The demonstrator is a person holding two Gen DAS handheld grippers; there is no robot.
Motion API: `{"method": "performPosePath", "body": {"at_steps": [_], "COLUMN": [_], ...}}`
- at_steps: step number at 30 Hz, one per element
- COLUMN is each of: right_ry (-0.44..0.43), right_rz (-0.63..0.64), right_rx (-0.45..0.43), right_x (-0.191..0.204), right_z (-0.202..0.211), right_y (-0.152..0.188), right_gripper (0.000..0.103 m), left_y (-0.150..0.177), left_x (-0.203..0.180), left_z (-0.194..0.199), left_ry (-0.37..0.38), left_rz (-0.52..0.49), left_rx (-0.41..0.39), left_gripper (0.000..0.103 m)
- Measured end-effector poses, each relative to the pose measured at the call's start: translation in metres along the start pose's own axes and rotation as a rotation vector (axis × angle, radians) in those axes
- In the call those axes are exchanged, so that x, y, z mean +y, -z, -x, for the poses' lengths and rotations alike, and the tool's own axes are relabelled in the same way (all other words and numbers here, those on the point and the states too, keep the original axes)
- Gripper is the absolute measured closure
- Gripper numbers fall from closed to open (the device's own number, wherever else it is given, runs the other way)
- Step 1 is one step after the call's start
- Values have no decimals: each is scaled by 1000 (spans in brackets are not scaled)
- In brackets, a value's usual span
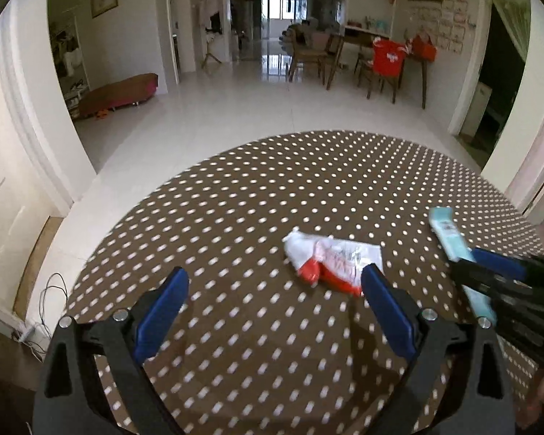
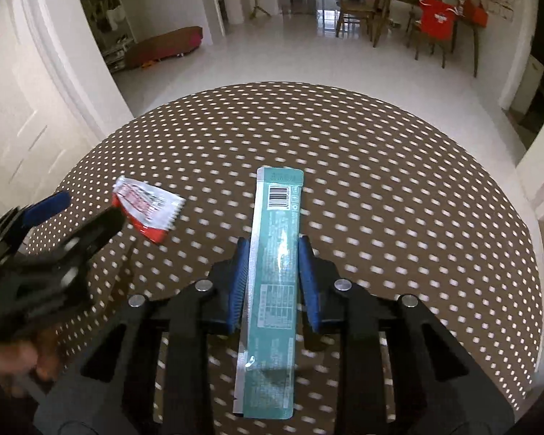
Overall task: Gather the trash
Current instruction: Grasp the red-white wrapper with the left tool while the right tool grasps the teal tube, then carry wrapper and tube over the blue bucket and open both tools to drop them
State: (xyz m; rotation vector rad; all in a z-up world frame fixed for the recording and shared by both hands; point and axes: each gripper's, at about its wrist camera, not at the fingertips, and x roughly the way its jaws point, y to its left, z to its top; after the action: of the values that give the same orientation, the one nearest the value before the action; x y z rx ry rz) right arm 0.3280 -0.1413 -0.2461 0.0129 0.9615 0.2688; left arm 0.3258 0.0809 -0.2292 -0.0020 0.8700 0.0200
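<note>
Left wrist view: the left gripper (image 1: 275,290) hangs over the dotted tabletop (image 1: 235,199), fingers spread wide and empty; the red-and-white wrapper (image 1: 326,259) lies just beyond its right fingertip. Right wrist view: the right gripper (image 2: 273,250) has its fingers clenched on the long teal packet (image 2: 273,272); the wrapper lies to the left.

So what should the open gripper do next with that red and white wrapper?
Probably ease the left gripper forward and a little right so both fingers straddle the crumpled red-and-white wrapper. Its fingers stand wide open and only one reaches the wrapper's edge. The right gripper already has the teal packet.
</note>
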Motion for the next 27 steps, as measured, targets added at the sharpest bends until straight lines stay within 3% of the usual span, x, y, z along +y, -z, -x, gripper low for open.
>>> {"method": "performPosePath", "body": {"at_steps": [2,3,4,5,7,11,16,27], "right_ry": [-6,-11,-17,-21,-33,-47,-47,5], "right_rz": [-17,-24,-32,-42,-68,-116,-159,-261], "right_rx": [-6,-12,-18,-24,-43,-91,-162,-320], "right_x": [-17,-24,-32,-37,-50,-84,-110,-188], "right_z": [7,10,14,18,29,55,96,202], "right_y": [3,5,7,9,13,18,31,71], "right_gripper": [75,75,76,76,76,76,76,76], "left_y": [-6,-9,-10,-10,-10,-5,-1,7], "left_x": [-3,-7,-10,-16,-23,-37,-73,-205], "left_z": [-12,-15,-15,-15,-13,2,39,116], "left_ry": [25,72,66,54,102,147,189,333], "left_rz": [2,3,-9,-32,-34,-19,-42,-159], "left_rx": [29,34,29,23,29,17,-45,-166], "left_gripper": [11,18,39,69,75,83,83,83]}}
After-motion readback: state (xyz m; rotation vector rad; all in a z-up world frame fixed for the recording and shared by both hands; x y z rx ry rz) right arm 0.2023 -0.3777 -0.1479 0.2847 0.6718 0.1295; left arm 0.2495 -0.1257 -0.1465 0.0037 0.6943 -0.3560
